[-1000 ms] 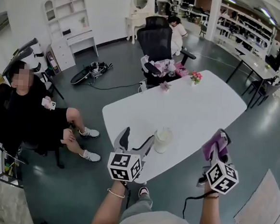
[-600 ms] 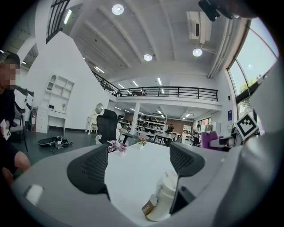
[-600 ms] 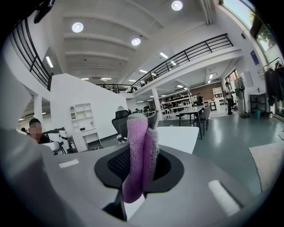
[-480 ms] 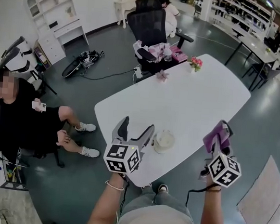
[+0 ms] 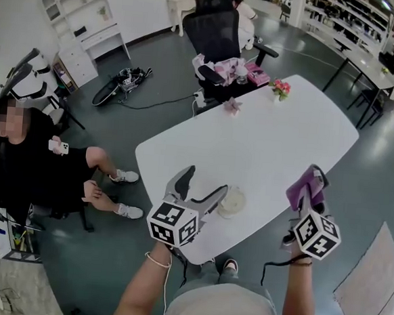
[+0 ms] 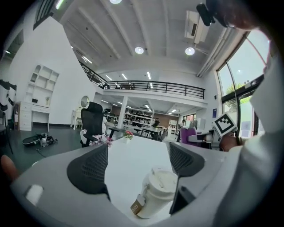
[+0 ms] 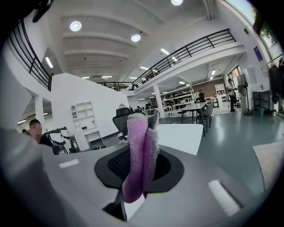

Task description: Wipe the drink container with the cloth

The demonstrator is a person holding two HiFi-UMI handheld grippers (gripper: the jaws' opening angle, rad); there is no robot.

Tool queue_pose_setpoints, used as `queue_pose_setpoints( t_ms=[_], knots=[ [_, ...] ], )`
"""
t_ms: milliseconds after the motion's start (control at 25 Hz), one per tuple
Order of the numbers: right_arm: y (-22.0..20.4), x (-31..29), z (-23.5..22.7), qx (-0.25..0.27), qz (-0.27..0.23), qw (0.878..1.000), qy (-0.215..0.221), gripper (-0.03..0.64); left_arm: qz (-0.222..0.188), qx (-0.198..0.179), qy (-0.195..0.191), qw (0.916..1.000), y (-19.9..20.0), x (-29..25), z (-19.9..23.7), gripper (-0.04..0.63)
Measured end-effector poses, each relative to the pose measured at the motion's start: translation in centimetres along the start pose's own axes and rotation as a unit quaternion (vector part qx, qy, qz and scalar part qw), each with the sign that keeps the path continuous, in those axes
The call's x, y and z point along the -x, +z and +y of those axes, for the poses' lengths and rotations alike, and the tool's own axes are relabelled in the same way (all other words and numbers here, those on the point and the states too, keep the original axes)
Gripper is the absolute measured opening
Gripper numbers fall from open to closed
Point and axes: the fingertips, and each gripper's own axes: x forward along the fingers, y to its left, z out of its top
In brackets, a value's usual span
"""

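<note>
The cup (image 5: 232, 202), white, lidded, with a brown tag, stands upright near the table's (image 5: 272, 146) near edge. The purple cloth (image 5: 306, 188) hangs folded, pinched in the right hand-held gripper (image 5: 311, 196).

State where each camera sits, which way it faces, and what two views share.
Head view: on the person's head, looking steeply down at the white table; both forearms, the left gripper and right gripper show.
Left gripper view: on the left gripper, looking along its open jaws across the table at the drink container; the person's clothing shows at right.
Right gripper view: on the right gripper, looking along jaws shut on the purple cloth, into the room.
Shared: head and left gripper views both show the drink container.
</note>
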Motion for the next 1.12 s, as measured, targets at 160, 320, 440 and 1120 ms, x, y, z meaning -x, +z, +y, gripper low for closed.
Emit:
queue_pose_setpoints(
  t_ms=[160, 320, 440, 1120],
  knots=[
    [0.3, -0.2, -0.5, 0.001, -0.003, 1.000, -0.004, 0.066, 0.018, -0.028, -0.056, 0.9979, -0.4, -0.6, -1.5, 0.436],
    [-0.4, 0.0, -1.3, 0.002, 0.007, 1.000, -0.015, 0.066, 0.041, -0.051, -0.111, 0.9916, -1.6, -1.1, -3.2, 0.436],
    [-0.9, 0.3, -1.9, 0.005, 0.016, 1.000, -0.025, 0.066, 0.052, -0.066, -0.143, 0.9862, -2.9, -1.5, -4.1, 0.436],
    [-3.9, 1.4, -3.3, 0.025, 0.067, 0.996, -0.054, 0.066, 0.090, -0.103, -0.219, 0.9660, -8.1, -2.6, -6.3, 0.436]
  ],
)
